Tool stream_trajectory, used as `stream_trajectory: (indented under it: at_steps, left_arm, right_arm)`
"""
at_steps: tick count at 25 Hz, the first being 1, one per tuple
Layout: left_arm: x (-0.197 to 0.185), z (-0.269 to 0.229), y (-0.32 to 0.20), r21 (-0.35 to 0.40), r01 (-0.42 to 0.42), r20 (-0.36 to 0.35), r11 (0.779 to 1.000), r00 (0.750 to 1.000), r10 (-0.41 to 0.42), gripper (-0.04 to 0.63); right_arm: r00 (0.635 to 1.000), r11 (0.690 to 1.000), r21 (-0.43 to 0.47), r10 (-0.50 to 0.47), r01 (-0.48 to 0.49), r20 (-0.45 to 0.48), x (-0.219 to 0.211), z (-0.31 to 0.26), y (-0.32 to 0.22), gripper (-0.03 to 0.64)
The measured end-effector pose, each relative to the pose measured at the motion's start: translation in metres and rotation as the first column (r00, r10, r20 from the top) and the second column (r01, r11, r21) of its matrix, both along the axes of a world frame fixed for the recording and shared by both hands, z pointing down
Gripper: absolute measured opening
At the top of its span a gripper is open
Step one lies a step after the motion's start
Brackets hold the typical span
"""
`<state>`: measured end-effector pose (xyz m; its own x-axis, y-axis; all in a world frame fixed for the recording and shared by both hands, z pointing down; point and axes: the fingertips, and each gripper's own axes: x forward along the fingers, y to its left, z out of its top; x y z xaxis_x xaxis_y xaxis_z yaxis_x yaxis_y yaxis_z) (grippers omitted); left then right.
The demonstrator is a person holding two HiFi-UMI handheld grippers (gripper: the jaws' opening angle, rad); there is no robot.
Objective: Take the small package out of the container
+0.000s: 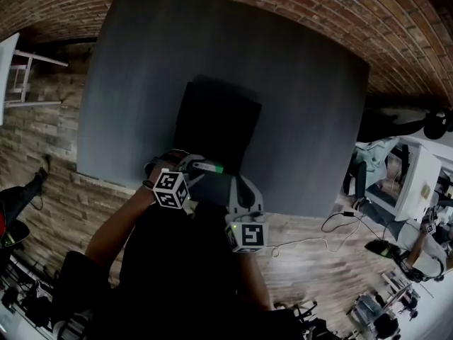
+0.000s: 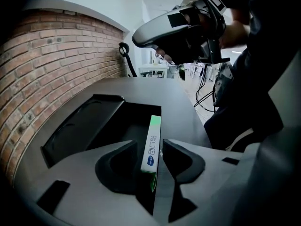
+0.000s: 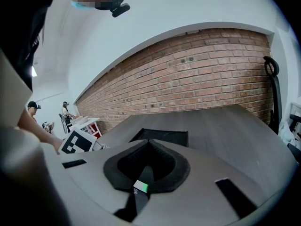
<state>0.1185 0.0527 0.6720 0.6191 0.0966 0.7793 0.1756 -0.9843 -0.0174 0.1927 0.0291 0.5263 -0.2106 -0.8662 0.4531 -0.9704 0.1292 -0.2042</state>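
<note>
The small package (image 2: pixel 152 142), a slim white box with green edges and blue print, stands on edge over the near rim of the black container (image 2: pixel 113 121). My left gripper (image 2: pixel 149 143) is open, with the package between its jaws and a gap on the left side. In the head view the package (image 1: pixel 205 167) lies at the near end of the container (image 1: pixel 212 119), just past the left marker cube (image 1: pixel 170 188). My right gripper (image 3: pixel 149 145) is shut. A white-green scrap of the package (image 3: pixel 141 186) shows through the slot behind its jaws. It hovers above the left one (image 2: pixel 178 27).
The container sits on a dark grey table (image 1: pixel 297 105), close to its front edge. A brick wall (image 3: pixel 211 74) runs behind it. A white shelf (image 1: pixel 18 76) stands left, and cables (image 1: pixel 333 225) and white equipment (image 1: pixel 414 183) lie right. People (image 3: pixel 33 108) stand far off.
</note>
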Motion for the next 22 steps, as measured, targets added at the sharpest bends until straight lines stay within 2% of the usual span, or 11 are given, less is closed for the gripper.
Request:
stream_trajectory:
  at_steps: [8,17,22]
  left_arm:
    - [0.005,0.013,0.005,-0.037,-0.022,0.038,0.999,0.999,0.024,0.161]
    - [0.003,0.027,0.005,-0.026,-0.053,0.083,0.998,0.995,0.054,0.159]
    - [0.005,0.027,0.004,-0.005,-0.064,0.083,0.998,0.994,0.065,0.132]
  right_arm:
    - [1.0,1.0,-0.009,-0.017,0.017,0.012,0.003,0.005,-0.003,0.025]
    - [1.0,1.0,-0.02,-0.024,0.024,0.006,0.005,0.013,-0.003,0.025]
    - [0.999,0.999,-0.015,-0.034,0.034,0.009,0.006,0.012,-0.003,0.025]
